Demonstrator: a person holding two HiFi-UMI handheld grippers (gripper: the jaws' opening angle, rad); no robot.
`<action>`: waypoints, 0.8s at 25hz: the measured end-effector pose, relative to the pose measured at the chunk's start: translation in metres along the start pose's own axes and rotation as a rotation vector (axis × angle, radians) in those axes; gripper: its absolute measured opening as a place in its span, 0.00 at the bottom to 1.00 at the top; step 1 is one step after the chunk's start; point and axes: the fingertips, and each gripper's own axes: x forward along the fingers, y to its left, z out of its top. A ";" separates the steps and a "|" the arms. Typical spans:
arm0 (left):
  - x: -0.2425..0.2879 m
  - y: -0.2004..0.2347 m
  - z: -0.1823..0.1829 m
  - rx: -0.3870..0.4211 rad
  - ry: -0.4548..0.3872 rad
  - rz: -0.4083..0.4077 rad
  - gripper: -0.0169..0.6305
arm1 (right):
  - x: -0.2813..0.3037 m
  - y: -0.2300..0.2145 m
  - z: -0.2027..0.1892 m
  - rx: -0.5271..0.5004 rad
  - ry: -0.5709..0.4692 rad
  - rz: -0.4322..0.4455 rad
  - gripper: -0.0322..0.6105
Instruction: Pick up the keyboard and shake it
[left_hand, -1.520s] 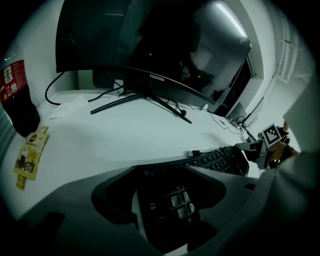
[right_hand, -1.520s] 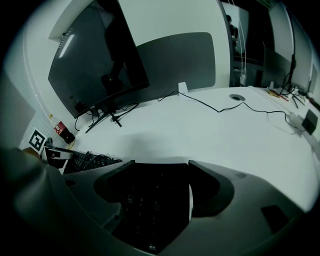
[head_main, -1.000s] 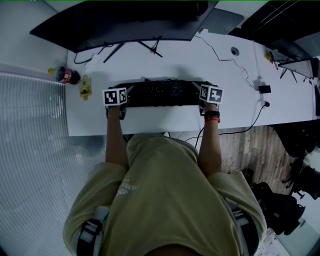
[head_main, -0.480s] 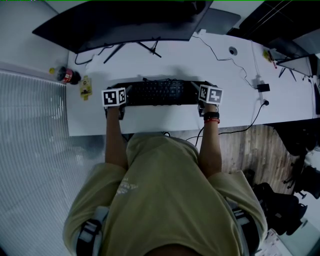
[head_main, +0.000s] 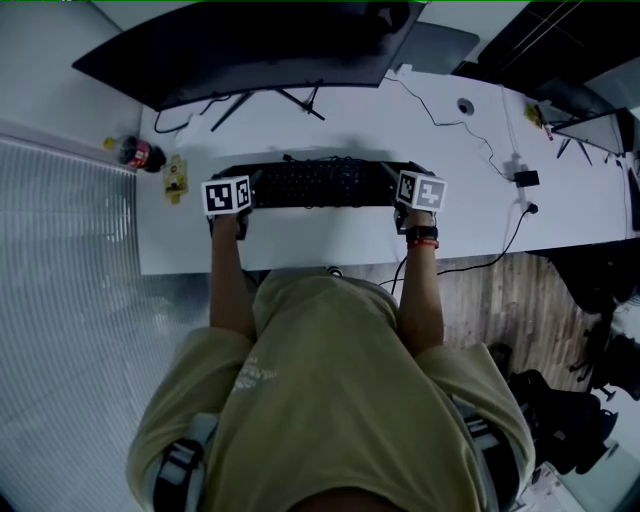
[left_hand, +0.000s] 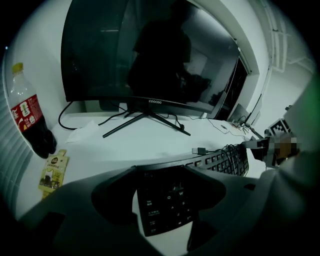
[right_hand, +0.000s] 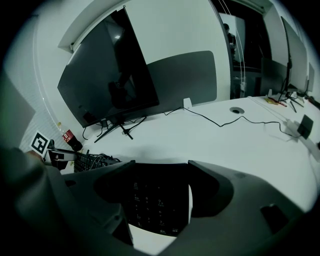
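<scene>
Black full-size keyboard (head_main: 320, 184): is spanning sideways just over white desk (head_main: 300, 240), carrying its bundled cable (left_hand: 235, 152) on top, each end being gripped.

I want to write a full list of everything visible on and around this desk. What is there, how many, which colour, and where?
desk: one, white, under everything
keyboard: one, black, middle of the desk, one gripper at each end
monitor: one, black, curved, behind the keyboard
cola bottle: one, dark with a red label, desk's left end
pouch: one, yellow, beside the bottle
cable: one, black, thin, across the desk's right part
adapter: one, black, desk's right part
left gripper: one, dark, white marker cube, closed on the keyboard's left end
right gripper: one, same colours, closed on the right end
shirt: one, olive, on the person
</scene>
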 end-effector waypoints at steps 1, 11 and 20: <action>-0.001 0.001 0.001 0.001 -0.006 0.001 0.49 | -0.001 0.001 0.001 -0.001 -0.004 0.001 0.58; -0.003 0.005 0.022 0.020 -0.053 0.015 0.48 | 0.001 0.005 0.022 -0.014 -0.072 0.016 0.58; 0.002 0.013 0.045 0.025 -0.088 0.028 0.47 | 0.008 0.011 0.053 -0.055 -0.134 0.017 0.58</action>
